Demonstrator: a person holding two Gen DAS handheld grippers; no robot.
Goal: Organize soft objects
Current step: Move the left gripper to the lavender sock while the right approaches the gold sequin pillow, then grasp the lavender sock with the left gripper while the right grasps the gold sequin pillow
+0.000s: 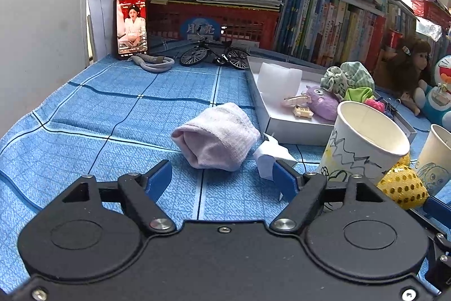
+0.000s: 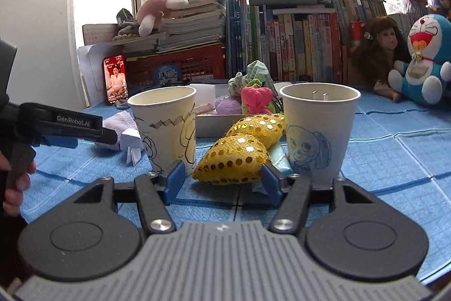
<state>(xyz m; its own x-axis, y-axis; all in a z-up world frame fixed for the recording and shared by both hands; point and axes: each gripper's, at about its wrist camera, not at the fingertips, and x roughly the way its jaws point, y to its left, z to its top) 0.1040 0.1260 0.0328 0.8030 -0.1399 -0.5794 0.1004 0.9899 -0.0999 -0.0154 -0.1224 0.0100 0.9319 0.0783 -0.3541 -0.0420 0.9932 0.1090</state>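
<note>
So the rolled sock [image 1: 215, 136] sits left of the tray [image 1: 298, 129], sequin pouch [image 2: 242, 150] between two cups [image 2: 166, 126], books [image 2: 296, 47] behind.

The right gripper [image 2: 222, 182] gapes around a gold sequined bow [image 2: 242, 148] between 2 paper cups [image 2: 166, 126].

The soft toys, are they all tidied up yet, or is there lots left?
Partly. The white box already holds the purple plush and some scrunchies. Nothing is in hand: the left tongs are open before the pink sock, and the right tongs are open around the gold sequin pouch. Both still lie on the blue cloth.
</note>
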